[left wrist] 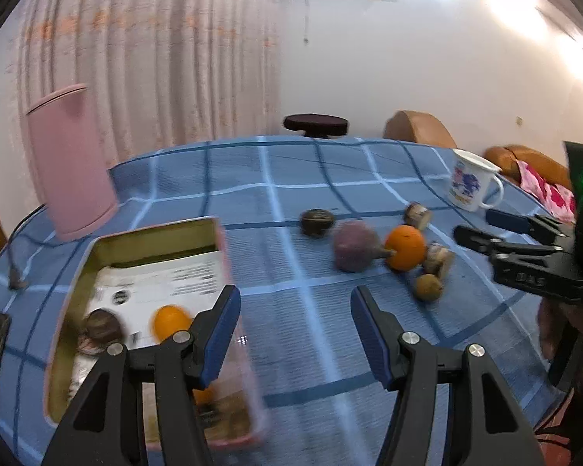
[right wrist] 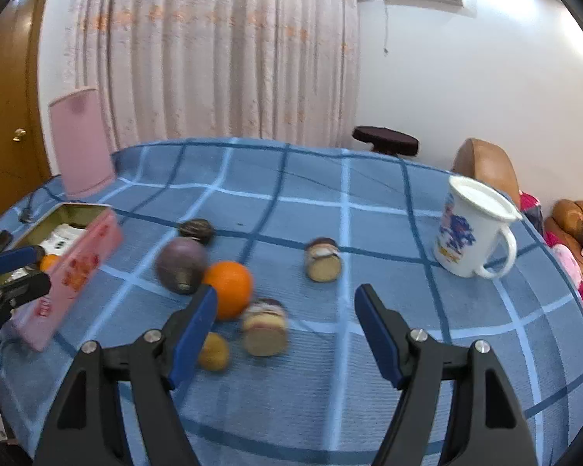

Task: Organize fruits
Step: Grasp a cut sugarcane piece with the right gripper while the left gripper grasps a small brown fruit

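Fruit is lying scattered on a blue checked tablecloth [right wrist: 330, 202], while a pink tin [left wrist: 77, 272] at the table's left side is already holding a small orange [left wrist: 171, 320] and a dark round fruit [left wrist: 101, 326]. Still loose on the cloth are a large orange [right wrist: 229, 287], a purple fruit [right wrist: 180, 264] touching it, a small yellow-brown fruit [right wrist: 213, 351], a dark fruit [right wrist: 196, 231] farther back, and two cut pieces with pale faces. The large orange is looking firm, smooth and light, likely to roll; pinching it across its widest middle seems safest. The left gripper [left wrist: 295, 330] is angling downward beside the tin, jaws apart and empty. The right gripper [right wrist: 285, 330] is angling downward just right of the cluster, jaws apart, holding nothing. A white mug [right wrist: 470, 237] is standing well apart at the right.
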Available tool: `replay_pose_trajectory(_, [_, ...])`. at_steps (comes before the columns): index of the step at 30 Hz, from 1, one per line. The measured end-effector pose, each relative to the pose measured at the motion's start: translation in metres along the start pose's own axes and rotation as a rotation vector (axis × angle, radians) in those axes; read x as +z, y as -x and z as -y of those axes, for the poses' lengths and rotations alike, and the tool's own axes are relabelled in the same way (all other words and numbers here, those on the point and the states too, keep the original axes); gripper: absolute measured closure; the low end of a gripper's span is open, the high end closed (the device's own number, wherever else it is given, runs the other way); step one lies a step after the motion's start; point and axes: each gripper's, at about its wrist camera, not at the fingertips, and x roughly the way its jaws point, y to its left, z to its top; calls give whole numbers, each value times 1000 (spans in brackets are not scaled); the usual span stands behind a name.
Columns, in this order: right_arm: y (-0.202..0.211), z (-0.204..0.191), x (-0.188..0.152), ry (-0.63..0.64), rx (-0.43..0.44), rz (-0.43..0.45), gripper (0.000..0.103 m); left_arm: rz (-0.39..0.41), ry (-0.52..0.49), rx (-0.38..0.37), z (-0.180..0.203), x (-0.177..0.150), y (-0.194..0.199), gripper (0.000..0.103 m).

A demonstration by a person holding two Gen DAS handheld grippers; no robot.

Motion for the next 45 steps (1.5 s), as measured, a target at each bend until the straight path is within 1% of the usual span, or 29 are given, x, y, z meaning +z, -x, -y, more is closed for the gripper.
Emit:
replay_pose_trajectory(3, [-13,3,-1,-15,22,-50,30,-12,-21,-13,15,5,-11,42])
replay_pose_trajectory(5, [-18,4,-1,-27,55,-80,37,-23,-25,-23,19,7,-17,42])
replay_pose_trajectory(7, [-24,-1,0,-27,84,-100,39,-37,-29,-27,23,9,-23,42])
replay_pose_trajectory(9, [-33,-2,-1,-22,100,-147,42,-50,-30,-36,26,9,-27,42])
replay_pose_trajectory(11, [-40,-1,-3,-33,113,-181,53,-57,-32,-37,27,9,-30,42])
replay_pose_trajectory(12, [-44,0,-5,-43,125,-204,54,-60,-34,-39,29,9,-32,42])
replay_pose_trajectory(14, [-50,3,-7,-65,168,-231,62,-72,-34,-49,31,9,-36,42])
replay_pose_trajectory(15, [-49,4,-7,-81,186,-223,66,-77,-33,-54,32,8,-37,42])
replay_pose_trajectory(19, [-35,9,-10,-102,155,-168,66,-91,-51,-73,43,8,-42,42])
replay_pose_trajectory(23, [-18,18,-14,-135,90,-108,67,-107,-81,-95,59,7,-49,42])
replay_pose_trajectory(25, [-13,22,-13,-145,55,-96,67,-118,-94,-107,68,7,-54,42])
replay_pose_trajectory(29, [-13,30,-14,-179,46,-97,66,-160,-102,-148,80,8,-69,42])
replay_pose_trajectory(31, [-12,31,-13,-185,40,-89,66,-179,-87,-179,83,10,-75,42])
replay_pose_trajectory(34, [-9,34,-13,-197,35,-77,66,-205,-98,-200,90,12,-82,43])
replay_pose_trajectory(35, [-10,36,-13,-205,39,-79,66,-214,-97,-210,92,12,-84,45])
replay_pose_trajectory(37, [-13,37,-13,-217,45,-88,66,-232,-117,-222,98,11,-87,63])
replay_pose_trajectory(39, [-13,36,-14,-217,48,-88,66,-249,-132,-227,103,11,-91,67])
replay_pose_trajectory(40, [-13,36,-13,-212,47,-89,66,-254,-133,-233,103,11,-93,72])
replay_pose_trajectory(45, [-13,33,-13,-205,61,-84,66,-241,-104,-251,98,13,-92,72])
